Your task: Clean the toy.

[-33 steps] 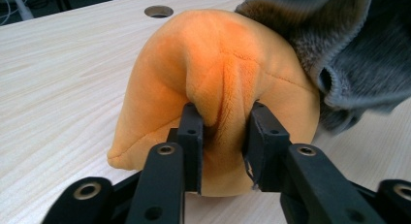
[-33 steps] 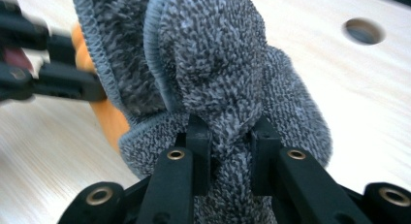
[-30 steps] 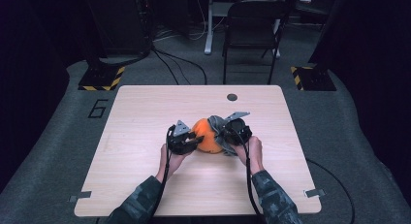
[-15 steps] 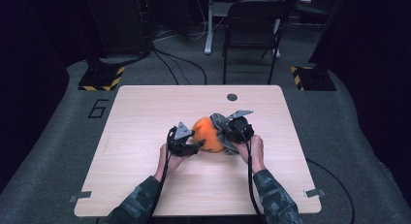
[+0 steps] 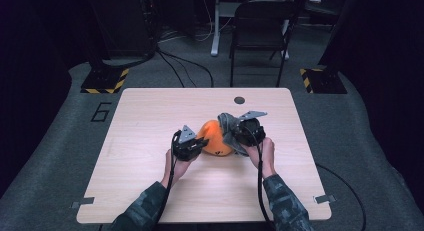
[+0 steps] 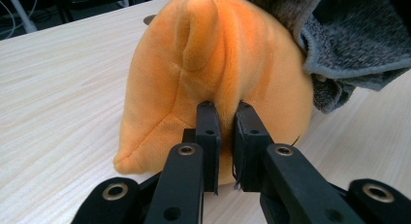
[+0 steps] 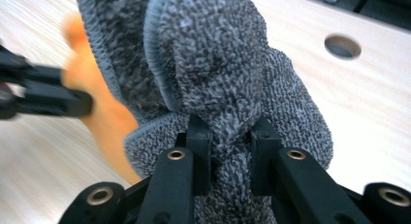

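Orange plush toy lies mid-table, a fold just pinched by the closing left gripper. Grey towel is clamped by right gripper vs. the toy's far side. Step: wiping/covering, prob. Next: steady hold needed while towel is drawn across.

orange plush toy: soft, rounded, with a raised ear-like flap on top; sits on the table near its middle; a fold of its fabric is pinched
grey cloth: fuzzy terry weave with a stitched hem; bunched up and draped against the plush's right side, touching it; one fold clamped
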Available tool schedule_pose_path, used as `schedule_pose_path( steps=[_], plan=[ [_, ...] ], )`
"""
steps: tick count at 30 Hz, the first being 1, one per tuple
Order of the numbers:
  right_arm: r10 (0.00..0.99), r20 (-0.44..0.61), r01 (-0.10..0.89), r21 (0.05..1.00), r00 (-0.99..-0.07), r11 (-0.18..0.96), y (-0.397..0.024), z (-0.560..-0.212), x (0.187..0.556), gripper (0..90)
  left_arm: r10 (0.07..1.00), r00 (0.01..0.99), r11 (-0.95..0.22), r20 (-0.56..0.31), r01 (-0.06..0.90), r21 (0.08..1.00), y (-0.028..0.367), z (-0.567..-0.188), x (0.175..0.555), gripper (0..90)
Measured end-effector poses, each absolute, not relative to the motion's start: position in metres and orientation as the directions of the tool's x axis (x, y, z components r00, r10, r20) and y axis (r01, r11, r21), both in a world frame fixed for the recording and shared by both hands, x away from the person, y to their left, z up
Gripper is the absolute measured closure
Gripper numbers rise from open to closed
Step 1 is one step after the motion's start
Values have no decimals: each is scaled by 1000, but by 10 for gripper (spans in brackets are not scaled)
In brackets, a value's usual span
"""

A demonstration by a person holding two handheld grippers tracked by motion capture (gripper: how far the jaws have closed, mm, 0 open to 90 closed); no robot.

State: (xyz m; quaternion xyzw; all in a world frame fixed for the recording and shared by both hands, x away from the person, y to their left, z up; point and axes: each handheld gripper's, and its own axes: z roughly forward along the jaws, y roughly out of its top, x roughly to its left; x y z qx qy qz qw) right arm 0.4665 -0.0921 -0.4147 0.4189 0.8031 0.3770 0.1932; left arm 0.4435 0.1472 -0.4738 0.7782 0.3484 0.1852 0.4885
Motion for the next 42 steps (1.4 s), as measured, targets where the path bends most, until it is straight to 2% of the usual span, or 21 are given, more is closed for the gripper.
schedule_pose_path(
  steps=[5, 8, 12, 24, 38, 42],
  plan=[
    [775, -8, 452, 808, -631, 377, -71, -395, 450, 754, 712, 700, -281, -56, 357, 891, 141, -468, 437, 834],
    [760, -60, 415, 809, -647, 417, -58, -399, 447, 750, 706, 706, -289, -55, 357, 888, 139, -468, 435, 836],
    [771, -50, 452, 785, -635, 424, -60, -415, 453, 757, 706, 706, -287, -60, 362, 887, 139, -473, 438, 836],
    [793, -10, 538, 729, -609, 423, -82, -430, 459, 760, 696, 715, -281, -66, 356, 891, 140, -477, 441, 833],
    [848, 68, 711, 583, -526, 394, -112, -476, 485, 761, 687, 722, -270, -82, 358, 894, 142, -479, 443, 828],
    [846, 92, 729, 561, -525, 391, -116, -485, 489, 758, 682, 727, -273, -81, 356, 894, 144, -479, 444, 825]
  ],
)
